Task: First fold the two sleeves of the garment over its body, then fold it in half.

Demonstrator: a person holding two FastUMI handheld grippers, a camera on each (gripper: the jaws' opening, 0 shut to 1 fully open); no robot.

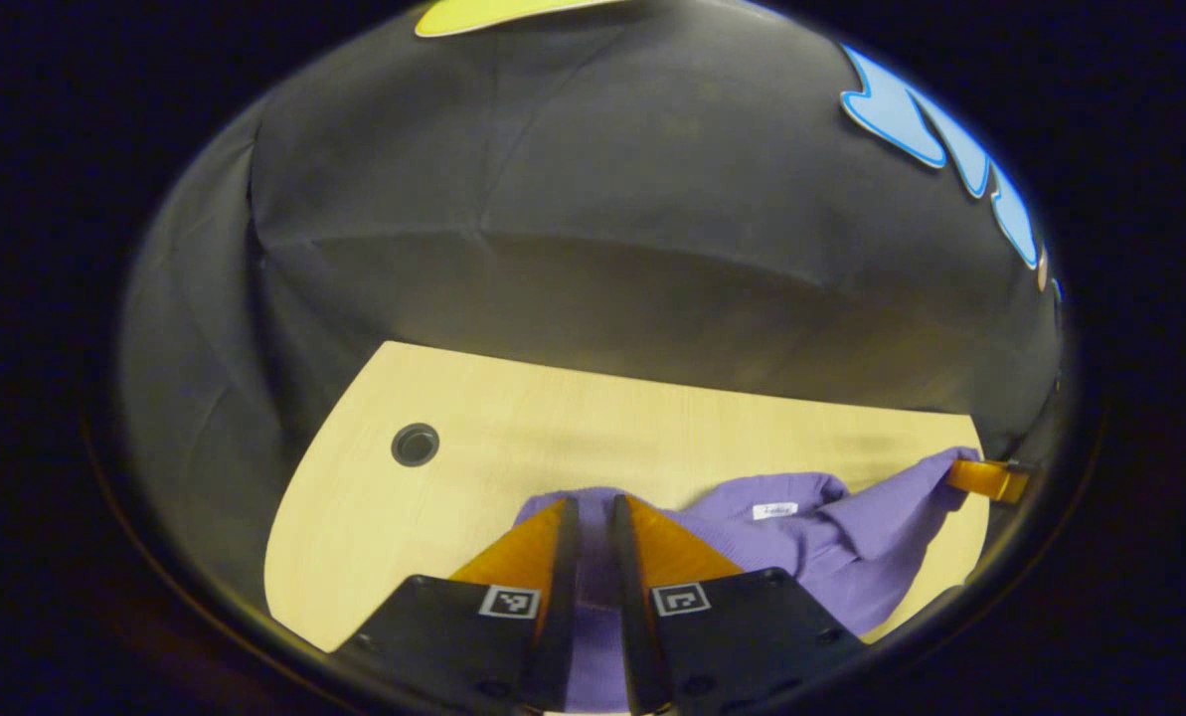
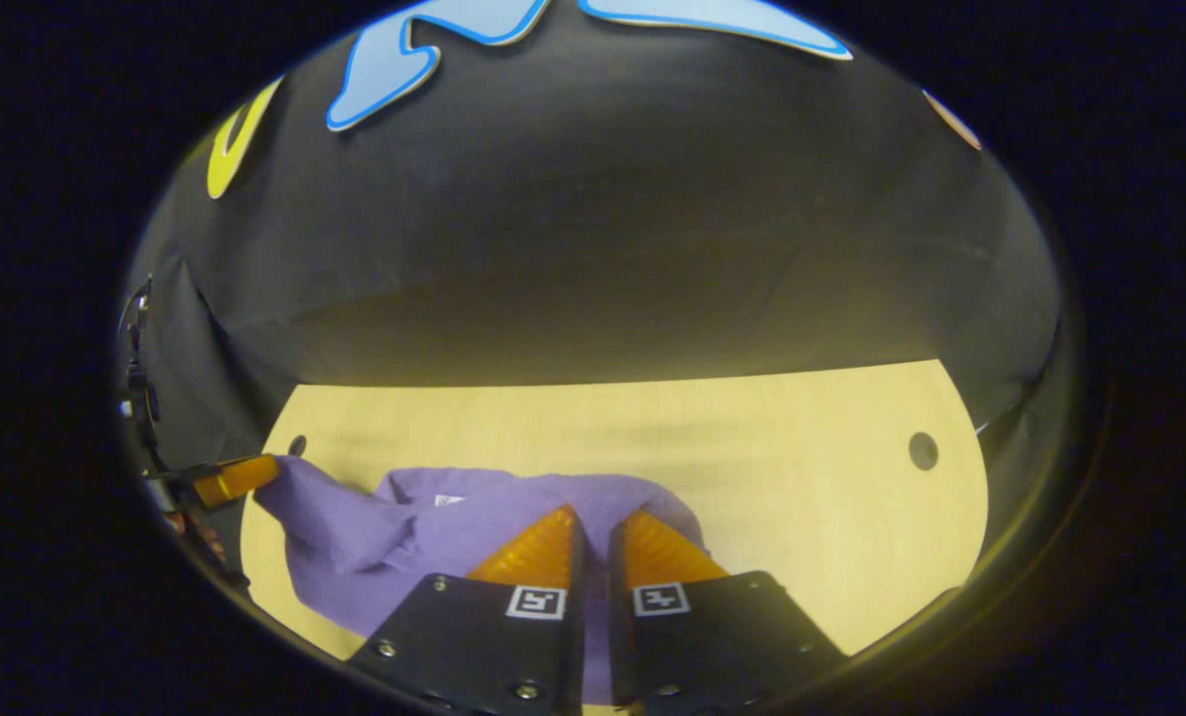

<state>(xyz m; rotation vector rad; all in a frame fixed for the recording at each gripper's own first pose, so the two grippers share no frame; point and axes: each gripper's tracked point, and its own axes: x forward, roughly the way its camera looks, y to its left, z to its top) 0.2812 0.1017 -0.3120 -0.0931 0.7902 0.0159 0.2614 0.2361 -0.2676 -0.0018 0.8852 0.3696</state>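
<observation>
A purple garment (image 1: pixel 811 547) lies bunched on the light wooden table (image 1: pixel 553 418), a white neck label (image 1: pixel 774 510) showing. In the left gripper view my left gripper (image 1: pixel 593 502) has its orange fingers closed on purple cloth at the garment's left end. Farther right, the right gripper (image 1: pixel 990 480) pinches the other end, and the cloth stretches up to it. In the right gripper view my right gripper (image 2: pixel 593 512) is shut on the garment (image 2: pixel 423 527). There the left gripper (image 2: pixel 235 479) holds a raised corner at the far left, with part of a hand below it.
The table (image 2: pixel 752 447) has a round cable hole (image 2: pixel 923 450) at its right end and another cable hole (image 1: pixel 415 444) at its left end. Black cloth walls rise right behind its far edge. Bare tabletop lies beyond the garment.
</observation>
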